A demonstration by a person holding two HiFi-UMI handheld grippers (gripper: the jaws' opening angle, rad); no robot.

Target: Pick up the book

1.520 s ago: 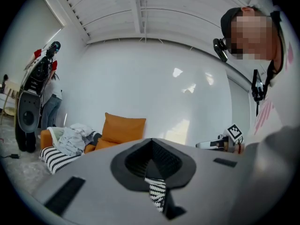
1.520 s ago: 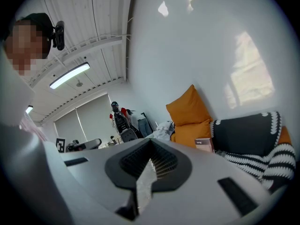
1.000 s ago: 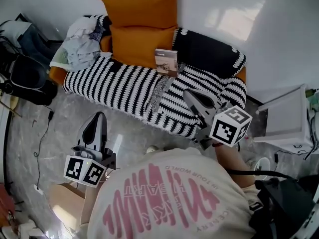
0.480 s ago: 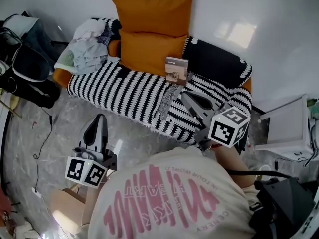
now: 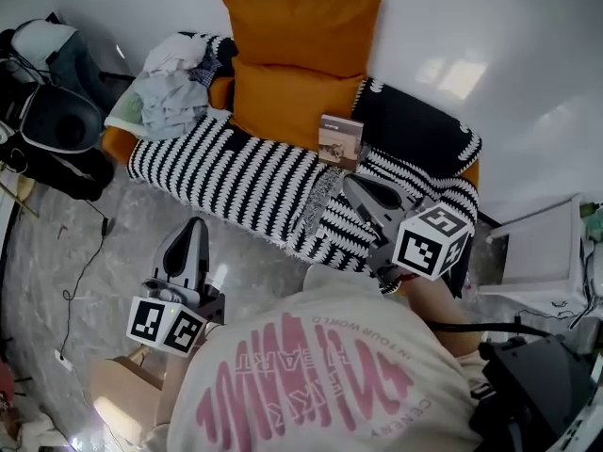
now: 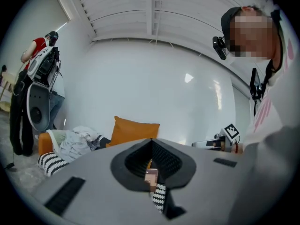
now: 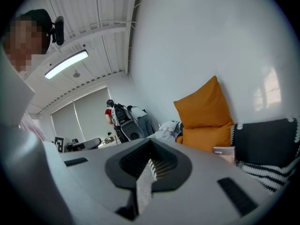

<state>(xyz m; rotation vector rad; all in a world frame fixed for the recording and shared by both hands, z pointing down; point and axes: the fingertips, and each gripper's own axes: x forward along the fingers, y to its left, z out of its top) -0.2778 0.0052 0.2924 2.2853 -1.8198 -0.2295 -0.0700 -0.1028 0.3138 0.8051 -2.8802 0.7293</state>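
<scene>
The book (image 5: 339, 141) is small with a pale brown cover. It stands upright on the striped sofa (image 5: 236, 168), leaning against the lower orange cushion (image 5: 292, 102). My right gripper (image 5: 350, 183) is shut and empty, its tips just short of the book over the sofa's striped blanket. The right gripper view shows the book (image 7: 224, 153) to the right of the shut jaws (image 7: 151, 140). My left gripper (image 5: 193, 226) hangs over the floor in front of the sofa, shut with nothing in it. Through a gap behind its tips (image 6: 151, 140), the book (image 6: 151, 178) is visible.
A heap of clothes (image 5: 168, 92) lies on the sofa's left end and a black cushion (image 5: 415, 125) on its right. A white side table (image 5: 537, 252) stands at the right, dark bags (image 5: 57, 130) at the left. A cable (image 5: 89, 252) runs over the marble floor.
Both grippers have moved toward the sofa. The book now lies lower and further right in the head view, closer to the right gripper's tips.
</scene>
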